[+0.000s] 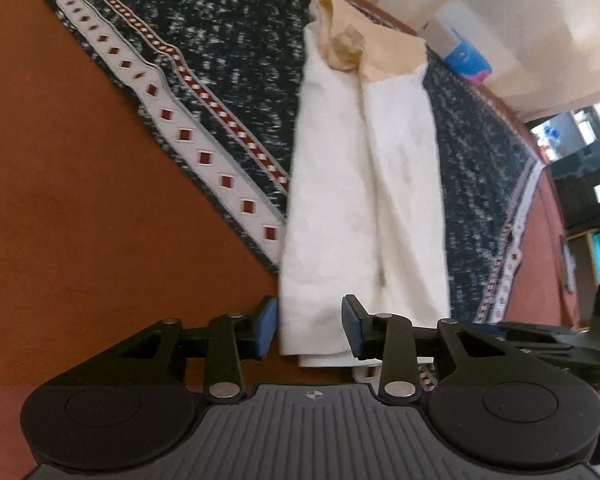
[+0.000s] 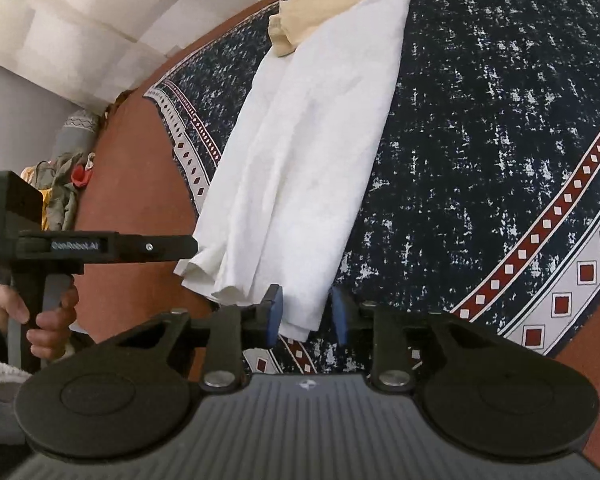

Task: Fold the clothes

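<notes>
White cloth, one item: a long folded garment (image 1: 364,184) with a tan, beige-lined end (image 1: 384,56) at the far side, lying flat on a dark speckled bedspread (image 1: 228,48) bordered in white and red diamonds.

Left tool (image 1: 310,330): yours, blue pads parted. The garment's near hem lies between its fingers, the cloth's left edge just beside the left pad (image 1: 267,330); no pad visibly presses on the fabric.

Right tool (image 2: 306,314): yours, pads parted by a narrower gap. The near right corner of the garment (image 2: 300,184) sits between them, close against the left pad; the right pad (image 2: 339,314) stands clear of it.

Your left hand (image 2: 40,320) grips the left tool's handle at the garment's other near corner.

Past the bed's far edge: a blue packet (image 1: 466,58); a heap of clothing (image 2: 66,184).
</notes>
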`<state>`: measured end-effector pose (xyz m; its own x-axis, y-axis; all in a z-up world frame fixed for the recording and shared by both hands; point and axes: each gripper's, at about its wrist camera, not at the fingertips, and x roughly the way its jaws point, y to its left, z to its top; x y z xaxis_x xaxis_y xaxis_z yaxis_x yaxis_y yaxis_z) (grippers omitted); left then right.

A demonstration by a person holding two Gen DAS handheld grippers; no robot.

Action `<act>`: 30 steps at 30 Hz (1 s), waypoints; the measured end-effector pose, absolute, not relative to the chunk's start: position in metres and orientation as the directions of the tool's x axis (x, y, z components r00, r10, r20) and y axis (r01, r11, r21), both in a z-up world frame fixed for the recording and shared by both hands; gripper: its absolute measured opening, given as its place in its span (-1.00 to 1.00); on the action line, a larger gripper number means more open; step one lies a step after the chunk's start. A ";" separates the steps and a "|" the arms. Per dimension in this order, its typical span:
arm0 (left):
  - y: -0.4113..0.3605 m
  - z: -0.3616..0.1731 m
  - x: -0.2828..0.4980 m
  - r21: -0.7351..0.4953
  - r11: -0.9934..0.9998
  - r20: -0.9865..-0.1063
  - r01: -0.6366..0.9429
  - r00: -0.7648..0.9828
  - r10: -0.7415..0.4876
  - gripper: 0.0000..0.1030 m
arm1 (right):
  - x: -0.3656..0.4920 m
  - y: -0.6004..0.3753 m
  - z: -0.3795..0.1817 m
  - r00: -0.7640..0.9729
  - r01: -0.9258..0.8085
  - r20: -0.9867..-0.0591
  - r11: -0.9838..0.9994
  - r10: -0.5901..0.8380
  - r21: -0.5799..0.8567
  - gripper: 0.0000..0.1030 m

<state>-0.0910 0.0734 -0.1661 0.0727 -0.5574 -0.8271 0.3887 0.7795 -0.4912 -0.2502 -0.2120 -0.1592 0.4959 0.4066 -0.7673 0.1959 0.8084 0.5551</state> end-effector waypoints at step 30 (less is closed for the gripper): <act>0.071 -0.154 -0.136 -0.333 0.766 -0.884 0.550 0.101 -0.457 -0.49 | -0.231 -0.155 -0.151 0.443 -0.032 -0.793 0.891 0.419 0.453 -0.82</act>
<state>-0.1362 0.0711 -0.1541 0.1007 -0.4565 -0.8840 0.5504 0.7657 -0.3328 -0.2305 -0.1549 -0.1507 0.4428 0.4189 -0.7928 -0.0324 0.8911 0.4527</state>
